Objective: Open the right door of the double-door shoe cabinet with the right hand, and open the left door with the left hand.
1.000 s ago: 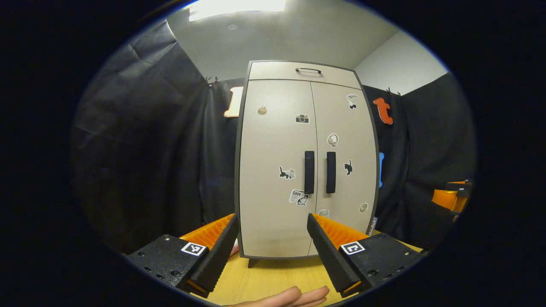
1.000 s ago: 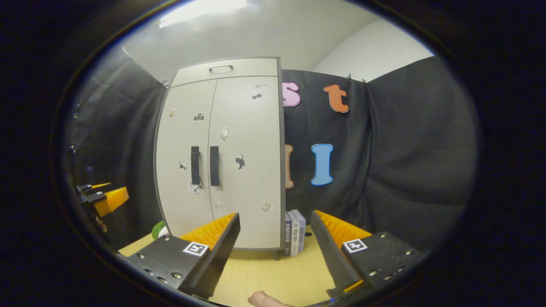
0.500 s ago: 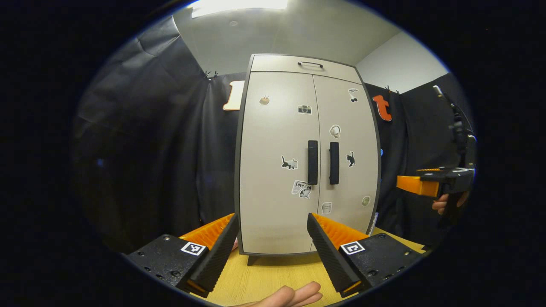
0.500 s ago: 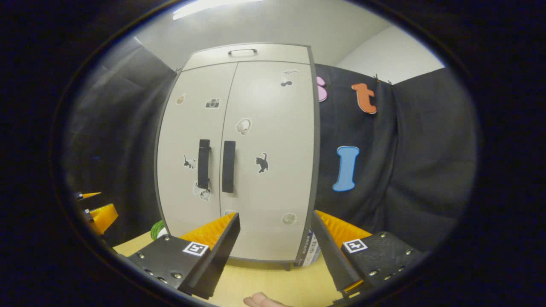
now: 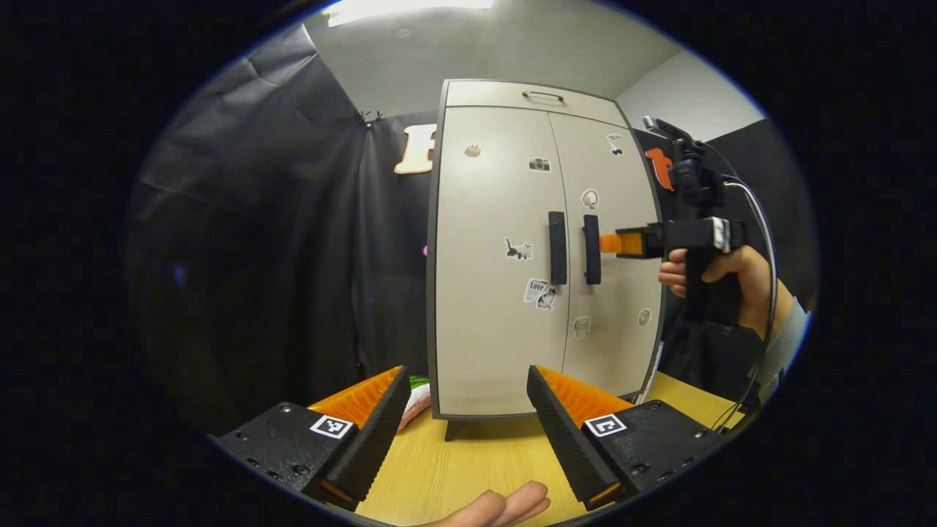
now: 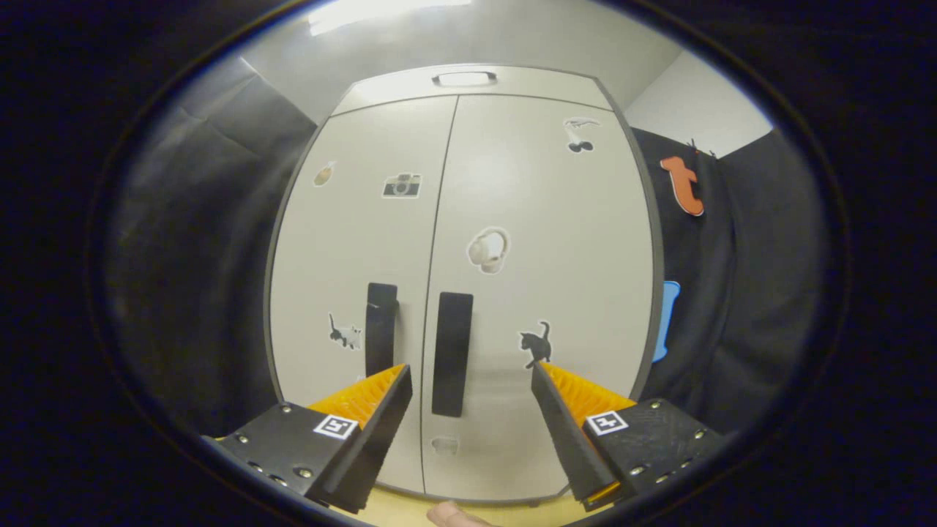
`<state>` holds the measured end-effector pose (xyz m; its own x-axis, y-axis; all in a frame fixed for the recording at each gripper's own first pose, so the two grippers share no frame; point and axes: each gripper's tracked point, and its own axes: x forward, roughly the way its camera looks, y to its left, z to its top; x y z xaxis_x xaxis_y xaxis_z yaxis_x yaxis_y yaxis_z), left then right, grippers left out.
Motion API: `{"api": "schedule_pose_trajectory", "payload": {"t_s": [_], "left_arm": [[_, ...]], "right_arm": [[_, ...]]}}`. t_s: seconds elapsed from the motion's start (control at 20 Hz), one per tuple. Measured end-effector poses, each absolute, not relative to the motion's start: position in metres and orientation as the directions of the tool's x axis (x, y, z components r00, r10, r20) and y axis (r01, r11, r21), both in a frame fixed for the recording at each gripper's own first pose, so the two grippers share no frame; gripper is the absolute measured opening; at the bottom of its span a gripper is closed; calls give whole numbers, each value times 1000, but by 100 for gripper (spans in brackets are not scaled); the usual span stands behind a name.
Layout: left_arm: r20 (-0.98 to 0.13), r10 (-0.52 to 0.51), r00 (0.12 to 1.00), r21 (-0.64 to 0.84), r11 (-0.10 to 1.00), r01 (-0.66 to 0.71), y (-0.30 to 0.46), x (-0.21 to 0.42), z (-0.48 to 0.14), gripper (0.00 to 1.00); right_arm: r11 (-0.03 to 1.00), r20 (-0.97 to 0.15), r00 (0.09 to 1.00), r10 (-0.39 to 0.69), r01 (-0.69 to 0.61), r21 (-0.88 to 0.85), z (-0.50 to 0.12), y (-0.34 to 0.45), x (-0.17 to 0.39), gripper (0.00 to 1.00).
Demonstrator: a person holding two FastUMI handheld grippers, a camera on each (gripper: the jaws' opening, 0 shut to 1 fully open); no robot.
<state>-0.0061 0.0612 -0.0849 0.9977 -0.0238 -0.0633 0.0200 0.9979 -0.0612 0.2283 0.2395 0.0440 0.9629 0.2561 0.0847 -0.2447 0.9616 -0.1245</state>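
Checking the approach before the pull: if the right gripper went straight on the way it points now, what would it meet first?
Probably the right door's handle, which stands between the open fingers of the right gripper, just left of centre; otherwise the right door beside it. Depth is unclear.

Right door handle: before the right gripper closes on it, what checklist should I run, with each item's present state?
1. Right gripper open: ok.
2. Right door handle between its fingers: ok.
3. Fingers pressing on the handle: not ok, apart in the left gripper view.
4. Both doors of the shoe cabinet shut: ok.
5. Left gripper open, back from the left door handle: ok.
6. Door swing unobstructed: cannot tell.
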Motion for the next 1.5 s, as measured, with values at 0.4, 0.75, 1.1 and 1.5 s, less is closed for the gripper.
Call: {"api": "schedule_pose_trajectory", "payload": {"t_s": [0.4,0.75,1.1,1.5], "left_arm": [[-65,-16,998,-59,998,12,80,-7,-92,97],[-84,-53,995,-60,997,48,71,-7,-97,94],[-84,-36,996,-13,999,35,71,-16,-83,96],[-74,-44,996,-25,999,42,55,-27,-69,97]], "right_arm": [[983,-29,983,180,-181,-23,22,257,285,78],[986,-39,986,159,-157,50,23,266,289,35],[978,-54,976,211,-210,20,21,264,281,22],[946,-53,945,323,-321,37,28,252,257,22]]}}
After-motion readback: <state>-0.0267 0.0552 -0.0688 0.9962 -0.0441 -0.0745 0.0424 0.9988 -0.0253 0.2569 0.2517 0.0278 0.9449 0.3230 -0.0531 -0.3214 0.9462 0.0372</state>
